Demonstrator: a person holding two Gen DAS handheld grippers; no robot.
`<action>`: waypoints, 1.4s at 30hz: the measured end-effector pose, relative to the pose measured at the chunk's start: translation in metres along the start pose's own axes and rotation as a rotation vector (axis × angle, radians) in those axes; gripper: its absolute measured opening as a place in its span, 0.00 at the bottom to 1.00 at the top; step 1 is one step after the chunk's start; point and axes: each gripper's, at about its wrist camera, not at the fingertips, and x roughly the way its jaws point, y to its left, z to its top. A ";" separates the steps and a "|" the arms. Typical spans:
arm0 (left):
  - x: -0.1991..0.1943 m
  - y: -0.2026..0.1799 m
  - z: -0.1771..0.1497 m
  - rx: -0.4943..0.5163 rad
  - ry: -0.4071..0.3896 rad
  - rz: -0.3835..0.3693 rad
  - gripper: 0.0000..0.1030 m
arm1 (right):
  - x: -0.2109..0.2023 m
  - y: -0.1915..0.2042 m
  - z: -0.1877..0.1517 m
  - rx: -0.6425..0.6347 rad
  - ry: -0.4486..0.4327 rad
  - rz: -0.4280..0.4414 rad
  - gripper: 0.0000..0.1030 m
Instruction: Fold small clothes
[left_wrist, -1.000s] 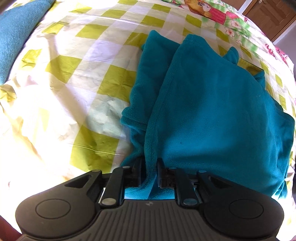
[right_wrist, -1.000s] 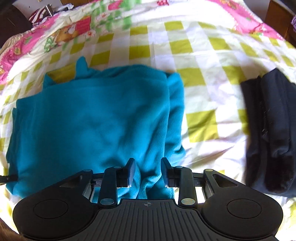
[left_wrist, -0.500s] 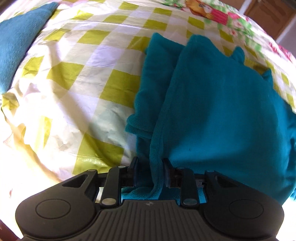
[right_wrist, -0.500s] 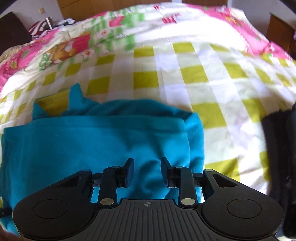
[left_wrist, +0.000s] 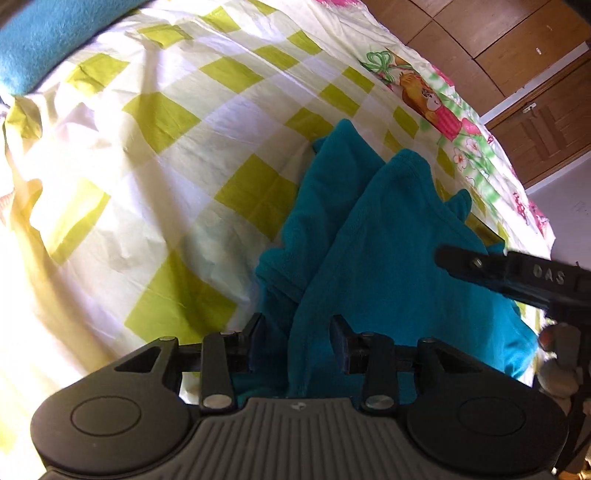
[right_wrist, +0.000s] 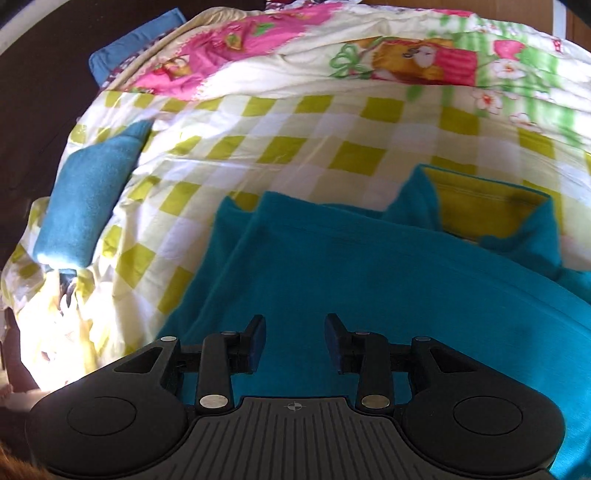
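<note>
Teal fleece garment (left_wrist: 399, 258) lies partly folded on green-and-white checked bedsheet (left_wrist: 155, 155). Left gripper (left_wrist: 295, 341) jaws apart, garment's near edge bunched between them, likely not pinched; contact hard to judge. Right gripper (right_wrist: 294, 341) jaws spread wide over flat teal cloth (right_wrist: 369, 280), gripping nothing. Second folded teal cloth (right_wrist: 88, 199) lies apart at bed's left edge.

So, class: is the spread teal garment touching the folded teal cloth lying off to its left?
Apart. The right wrist view shows a strip of checked bedsheet between the teal garment and the folded teal cloth.
</note>
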 end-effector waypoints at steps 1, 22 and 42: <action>0.002 0.000 -0.004 -0.007 0.011 -0.017 0.54 | 0.009 0.006 0.003 -0.010 0.013 0.018 0.45; 0.010 -0.028 -0.040 0.149 -0.082 0.038 0.63 | 0.110 0.107 0.011 -0.368 0.192 -0.218 0.46; -0.015 -0.259 -0.091 0.606 0.003 -0.449 0.47 | -0.194 -0.158 -0.042 0.533 -0.260 -0.099 0.16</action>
